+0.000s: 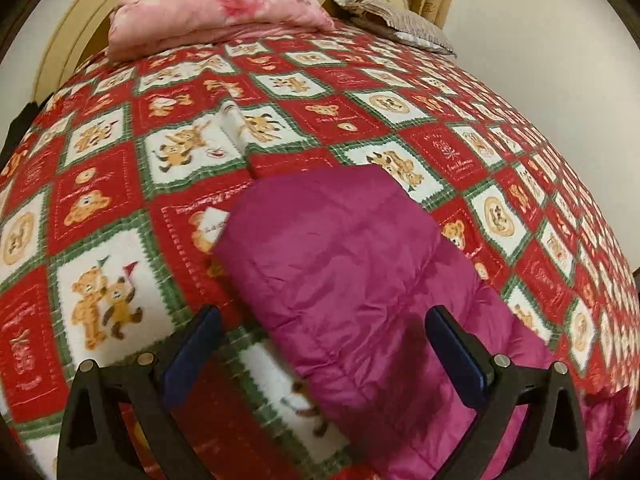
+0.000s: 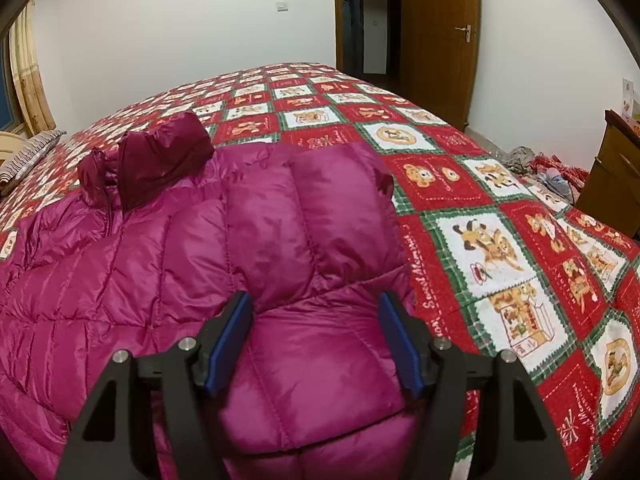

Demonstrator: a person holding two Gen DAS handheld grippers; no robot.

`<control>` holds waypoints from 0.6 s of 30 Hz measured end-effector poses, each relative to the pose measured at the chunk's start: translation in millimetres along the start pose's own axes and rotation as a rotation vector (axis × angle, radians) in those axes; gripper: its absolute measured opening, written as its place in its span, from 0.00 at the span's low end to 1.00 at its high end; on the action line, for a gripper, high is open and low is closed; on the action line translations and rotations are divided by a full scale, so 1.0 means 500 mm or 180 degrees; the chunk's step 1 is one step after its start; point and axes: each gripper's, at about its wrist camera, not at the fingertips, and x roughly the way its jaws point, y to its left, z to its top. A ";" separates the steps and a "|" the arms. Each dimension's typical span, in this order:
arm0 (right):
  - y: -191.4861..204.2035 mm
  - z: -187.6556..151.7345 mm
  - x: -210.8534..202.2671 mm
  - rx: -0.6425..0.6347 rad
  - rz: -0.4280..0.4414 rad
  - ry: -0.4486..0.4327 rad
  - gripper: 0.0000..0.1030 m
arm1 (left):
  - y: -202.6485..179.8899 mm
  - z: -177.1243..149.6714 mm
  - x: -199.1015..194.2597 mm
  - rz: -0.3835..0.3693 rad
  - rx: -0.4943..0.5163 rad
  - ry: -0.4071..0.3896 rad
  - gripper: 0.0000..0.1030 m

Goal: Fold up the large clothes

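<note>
A magenta quilted down jacket [image 2: 248, 240] lies on the bed, its darker collar [image 2: 156, 160] at the far left and one sleeve folded across the body. In the left wrist view a sleeve or edge of the jacket [image 1: 360, 264] stretches away over the bedspread. My left gripper [image 1: 324, 320] is open just above this part, its right finger over the fabric, holding nothing. My right gripper [image 2: 316, 304] is open above the folded sleeve, jaws on either side of a padded section, not closed on it.
The bed carries a red, white and green teddy-bear bedspread [image 1: 160, 152]. A pink pillow [image 1: 216, 12] and a striped cushion [image 1: 400, 20] lie at the headboard. A wooden door [image 2: 436, 40], a cabinet [image 2: 612, 168] and clutter on the floor [image 2: 536, 164] stand beyond the bed.
</note>
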 end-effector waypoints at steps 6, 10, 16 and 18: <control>0.002 -0.001 0.001 -0.0024 -0.0022 -0.0002 0.68 | 0.000 -0.013 0.007 0.0089 0.0085 -0.0276 0.52; 0.004 -0.001 0.001 -0.0032 -0.0012 -0.0001 0.71 | 0.001 -0.005 -0.010 -0.0242 0.0149 -0.0273 0.08; 0.003 -0.002 0.002 -0.0019 0.0002 -0.0006 0.71 | -0.063 -0.016 -0.124 -0.0385 0.0535 -0.0788 0.07; 0.003 -0.002 0.002 -0.0018 0.0002 -0.0006 0.71 | -0.113 -0.039 -0.197 -0.0564 0.0834 -0.1088 0.07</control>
